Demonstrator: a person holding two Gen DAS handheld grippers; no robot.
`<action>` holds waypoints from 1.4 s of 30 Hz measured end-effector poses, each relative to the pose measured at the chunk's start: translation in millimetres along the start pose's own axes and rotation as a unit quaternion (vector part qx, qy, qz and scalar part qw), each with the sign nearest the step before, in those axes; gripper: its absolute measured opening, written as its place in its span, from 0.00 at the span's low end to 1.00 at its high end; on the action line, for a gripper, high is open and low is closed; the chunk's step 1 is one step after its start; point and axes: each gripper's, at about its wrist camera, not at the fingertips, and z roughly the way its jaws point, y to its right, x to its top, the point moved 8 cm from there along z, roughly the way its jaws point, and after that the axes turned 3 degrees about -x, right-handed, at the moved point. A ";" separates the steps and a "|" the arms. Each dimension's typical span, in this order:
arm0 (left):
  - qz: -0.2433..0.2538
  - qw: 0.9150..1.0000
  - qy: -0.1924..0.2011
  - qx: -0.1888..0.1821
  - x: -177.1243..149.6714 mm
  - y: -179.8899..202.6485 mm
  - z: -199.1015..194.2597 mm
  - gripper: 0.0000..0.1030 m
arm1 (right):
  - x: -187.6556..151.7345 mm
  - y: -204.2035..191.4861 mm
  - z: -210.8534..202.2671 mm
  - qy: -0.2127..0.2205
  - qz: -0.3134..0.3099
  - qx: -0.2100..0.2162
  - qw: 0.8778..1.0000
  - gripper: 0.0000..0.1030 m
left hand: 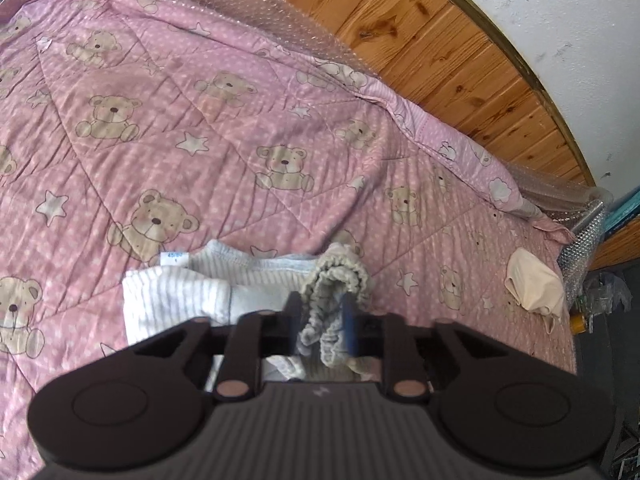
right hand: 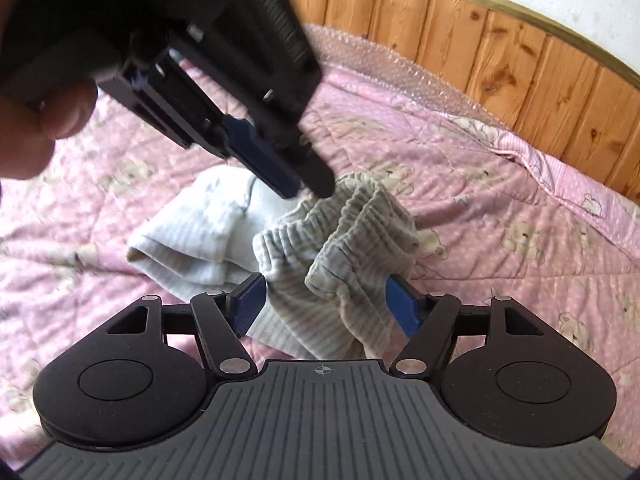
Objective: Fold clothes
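A small grey-striped garment with a gathered elastic waistband (right hand: 360,232) is bunched up on the pink bear quilt (left hand: 160,140). My right gripper (right hand: 324,280) is shut on its lower part, and cloth fills the gap between the blue pads. My left gripper (left hand: 322,300) stands open. The waistband (left hand: 340,276) hangs loosely between its fingers. In the right wrist view the left gripper (right hand: 308,192) comes down from the upper left, its tips at the top of the waistband. A folded white ribbed garment (left hand: 176,292) lies just to the left, partly under the grey one.
A crumpled cream cloth (left hand: 536,284) lies near the quilt's right edge. A curved wooden headboard (left hand: 440,48) and bubble wrap (left hand: 256,4) border the far side. A person's hand (right hand: 40,120) holds the left gripper. Clutter sits on the floor beyond the right edge.
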 end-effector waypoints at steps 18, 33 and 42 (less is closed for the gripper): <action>-0.003 0.999 0.038 0.001 -3.1 -1.4 -42.3 0.18 | 23.2 7.1 -44.1 0.084 0.053 0.050 0.994 0.50; -0.163 0.986 0.027 -0.024 -32.9 -109.1 -23.6 0.25 | 57.8 -3.9 -28.2 0.056 0.158 0.116 0.979 0.35; -0.156 0.987 0.029 -0.021 -44.3 -111.8 -33.0 0.29 | 42.1 -1.9 41.5 -0.040 0.145 0.092 0.984 0.26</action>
